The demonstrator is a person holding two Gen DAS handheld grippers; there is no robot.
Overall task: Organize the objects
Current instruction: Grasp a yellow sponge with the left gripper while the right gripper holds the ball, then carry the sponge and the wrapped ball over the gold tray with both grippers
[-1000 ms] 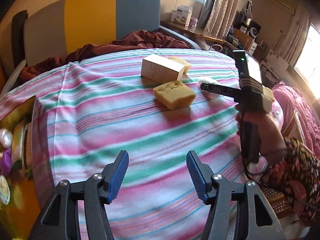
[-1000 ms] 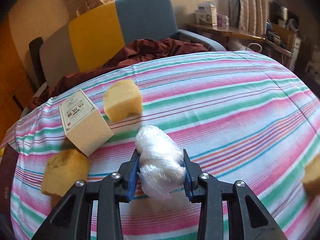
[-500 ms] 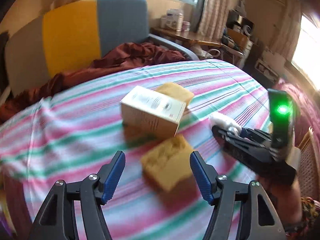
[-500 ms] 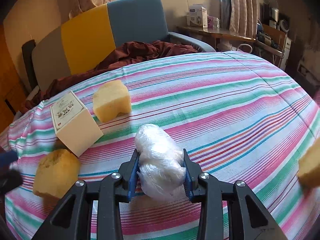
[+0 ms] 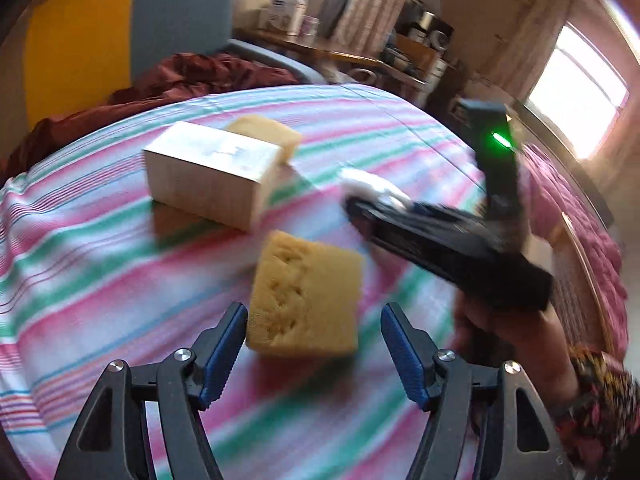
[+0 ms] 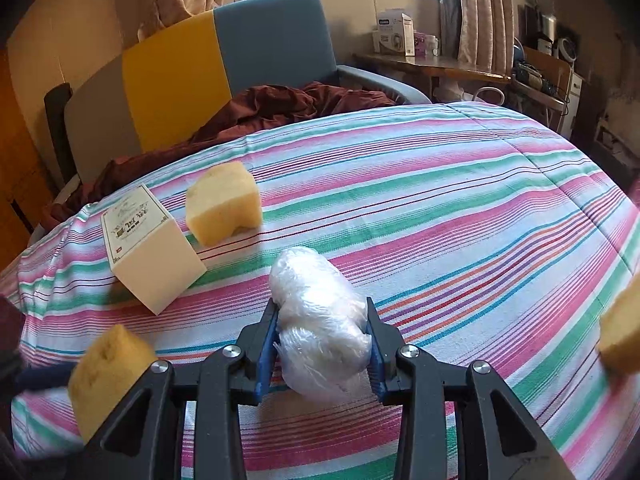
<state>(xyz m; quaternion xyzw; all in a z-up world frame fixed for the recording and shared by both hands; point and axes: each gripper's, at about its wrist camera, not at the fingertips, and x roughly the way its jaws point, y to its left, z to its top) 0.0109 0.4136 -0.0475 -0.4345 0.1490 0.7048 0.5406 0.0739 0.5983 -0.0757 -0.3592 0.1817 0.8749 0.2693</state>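
Two tools | left tool [image 5: 314,350]: spread, porous sponge block [image 5: 306,294] ahead | right tool [image 6: 322,354]: pinching crinkly plastic-wrapped bundle [image 6: 320,320]

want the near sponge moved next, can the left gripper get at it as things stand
Probably yes. The left gripper is open, its jaws wider than the near sponge lying just ahead on the striped cloth. The right gripper, shut on the plastic-wrapped bundle, sits off to the side.

Two wrist cams, both angled down over the striped bedspread [image 6: 440,184].
Left cam sits close above a yellow sponge [image 5: 304,296], facing twd the window side, w/ the right gripper [image 5: 360,200] in frame. Right cam faces the armchair [image 6: 224,60]. Shared: cream box [image 6: 148,248], sponges, wrapped bundle [image 6: 320,320].
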